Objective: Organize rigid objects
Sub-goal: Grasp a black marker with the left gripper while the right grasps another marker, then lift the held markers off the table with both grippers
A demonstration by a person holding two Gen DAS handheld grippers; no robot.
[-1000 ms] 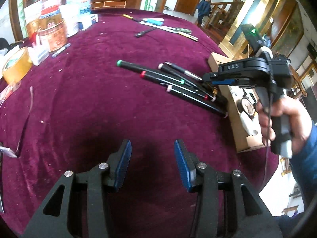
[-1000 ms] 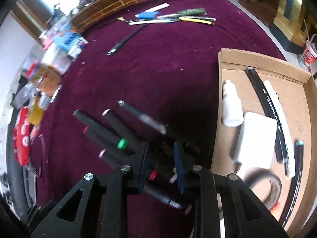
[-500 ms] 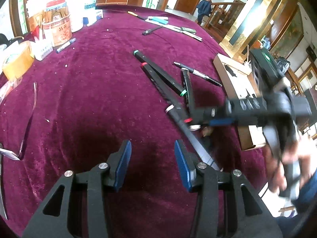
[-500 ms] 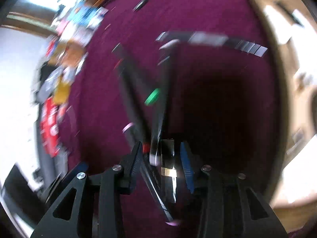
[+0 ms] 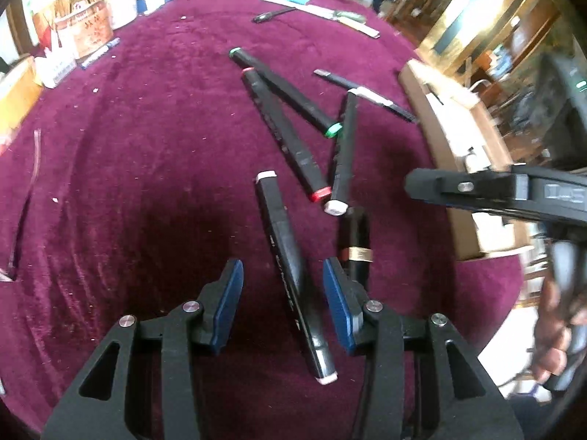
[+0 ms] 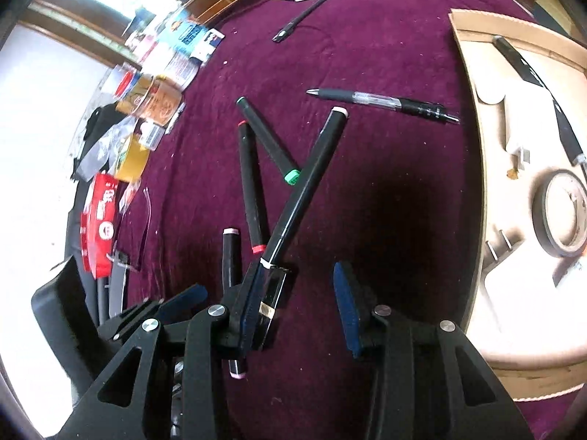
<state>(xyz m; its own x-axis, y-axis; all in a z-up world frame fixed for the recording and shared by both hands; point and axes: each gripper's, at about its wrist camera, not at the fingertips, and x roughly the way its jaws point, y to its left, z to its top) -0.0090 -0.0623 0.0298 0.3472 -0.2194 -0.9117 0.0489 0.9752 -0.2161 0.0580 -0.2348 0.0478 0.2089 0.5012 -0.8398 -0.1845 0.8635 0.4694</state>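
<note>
Left wrist view: black markers scattered on a maroon cloth, both claws over them.

Left gripper (image 5: pixel 282 297) stands part-open with its blue pads clear of a pink-capped marker (image 5: pixel 290 275) that lies lengthwise between them, touching neither. Just beyond its right finger lies a gold-banded black tube (image 5: pixel 357 245); farther ahead a red-capped marker (image 5: pixel 282 135), a green-capped marker (image 5: pixel 282 91) and a white-capped marker (image 5: pixel 343 150) lie in a loose fan, with a ballpoint pen (image 5: pixel 367 95) past them. Right gripper (image 6: pixel 299 300) is also part-open and grips nothing; from its own camera the gold-banded tube lies against the inner face of its left finger (image 6: pixel 253 300), and the cloth between the pads is bare. To its right sits the cardboard tray (image 6: pixel 473 168), holding a roll of tape (image 6: pixel 561 216).
</note>
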